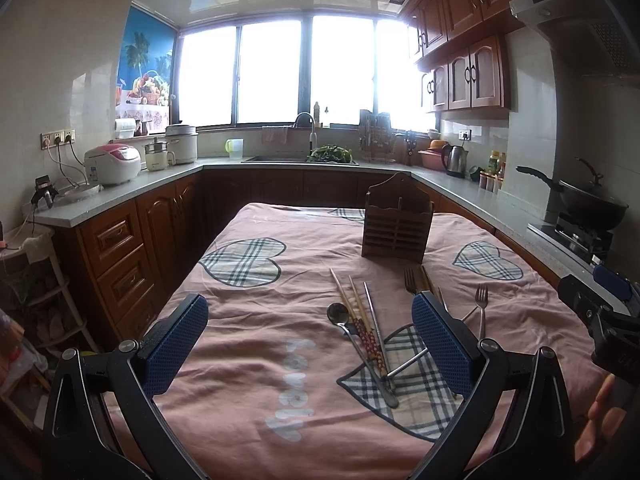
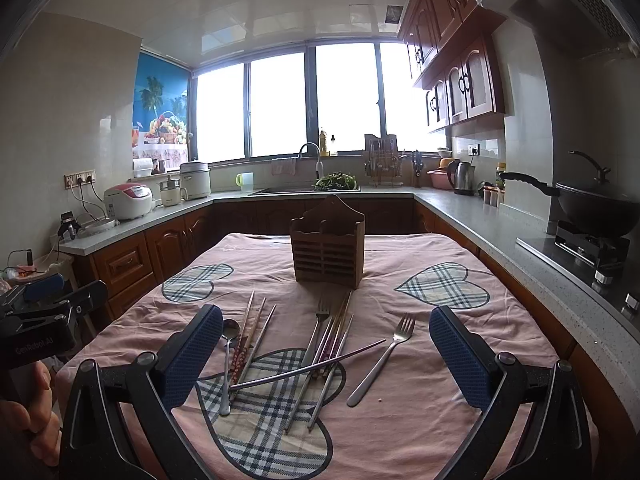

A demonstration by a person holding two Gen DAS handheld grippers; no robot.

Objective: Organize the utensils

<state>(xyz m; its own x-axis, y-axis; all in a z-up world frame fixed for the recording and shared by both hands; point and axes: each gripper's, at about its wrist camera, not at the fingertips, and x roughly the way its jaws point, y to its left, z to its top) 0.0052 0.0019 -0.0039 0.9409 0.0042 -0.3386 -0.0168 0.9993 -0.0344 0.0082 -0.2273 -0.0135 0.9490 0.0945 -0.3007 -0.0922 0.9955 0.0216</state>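
Here, left gripper [image 1: 310, 344]: we hold its fingers wide apart, empty, above the cloth.
Right gripper [image 2: 326, 354]: likewise spread (nothing between the pads).
Utensils: spoon [image 2: 228, 360], forks [image 2: 382, 356] and chopsticks [image 2: 308, 368] lie loose on the pink tablecloth [image 2: 400, 440].
Wooden holder [image 2: 327, 250]: upright behind them, apart.
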